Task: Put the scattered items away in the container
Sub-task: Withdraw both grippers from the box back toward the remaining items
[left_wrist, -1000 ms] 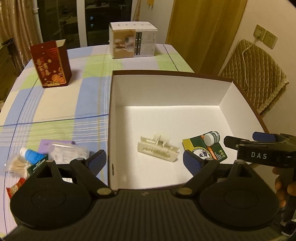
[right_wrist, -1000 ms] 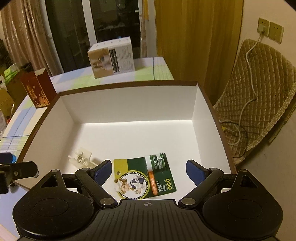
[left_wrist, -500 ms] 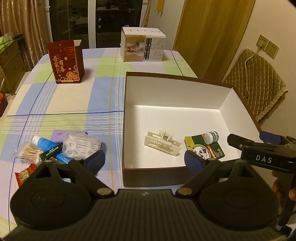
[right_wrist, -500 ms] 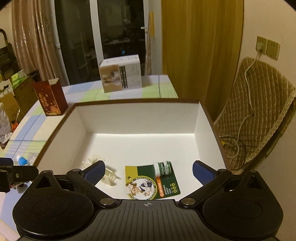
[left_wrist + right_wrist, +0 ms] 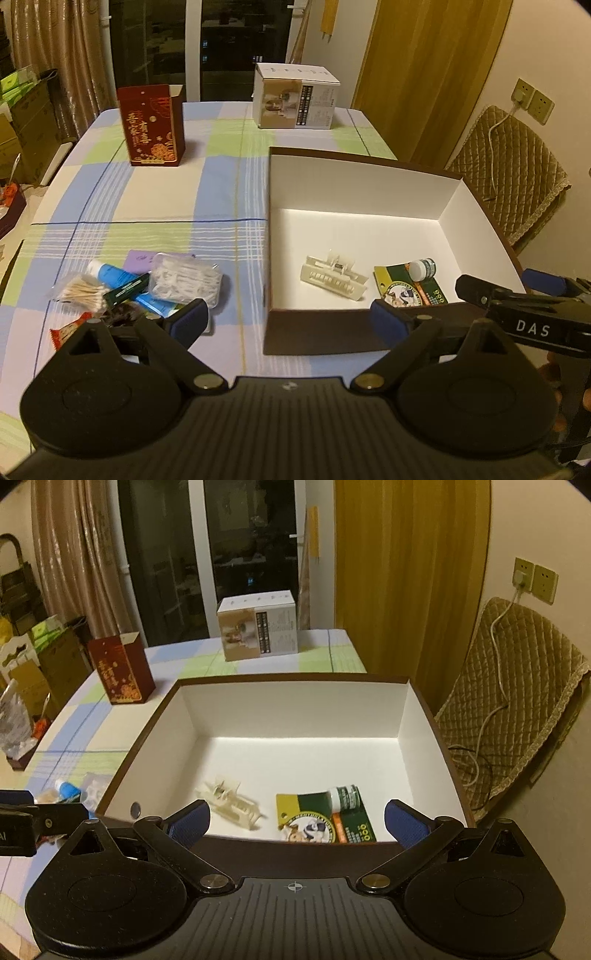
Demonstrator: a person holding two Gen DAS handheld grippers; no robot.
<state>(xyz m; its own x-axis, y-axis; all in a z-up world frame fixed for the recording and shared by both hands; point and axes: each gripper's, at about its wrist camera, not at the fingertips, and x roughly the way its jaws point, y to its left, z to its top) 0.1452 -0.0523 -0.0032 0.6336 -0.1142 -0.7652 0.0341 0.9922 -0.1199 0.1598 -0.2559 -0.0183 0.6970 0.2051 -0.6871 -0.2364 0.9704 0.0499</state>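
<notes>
Two handheld grippers hover at the near edge of a checked tablecloth (image 5: 221, 192), both with jaws spread wide and holding nothing. The left gripper (image 5: 290, 319) sits above the gap between the clutter and the container (image 5: 354, 184); the right gripper (image 5: 297, 821) faces the container's near wall, which cuts off the lower edge of the carded menthol balm pack (image 5: 325, 818).

Inside the white-lined box lie two things: a cream plastic hair claw (image 5: 334, 277) at 9 o'clock of the pack — blurred in the right view.

Outside, at 9 o'clock of the box, a heap remains: a bag of cotton swabs (image 5: 79, 293), a blue tube (image 5: 110, 273), a clear pouch of floss picks (image 5: 184, 278), a purple card (image 5: 142, 260), partly buried. A red wrapper (image 5: 64, 332) is half hidden by the left gripper's body.

Farther back stand two boxes — a red gift box (image 5: 151, 125) at 11 o'clock, a white carton (image 5: 295, 96) at 12.
</notes>
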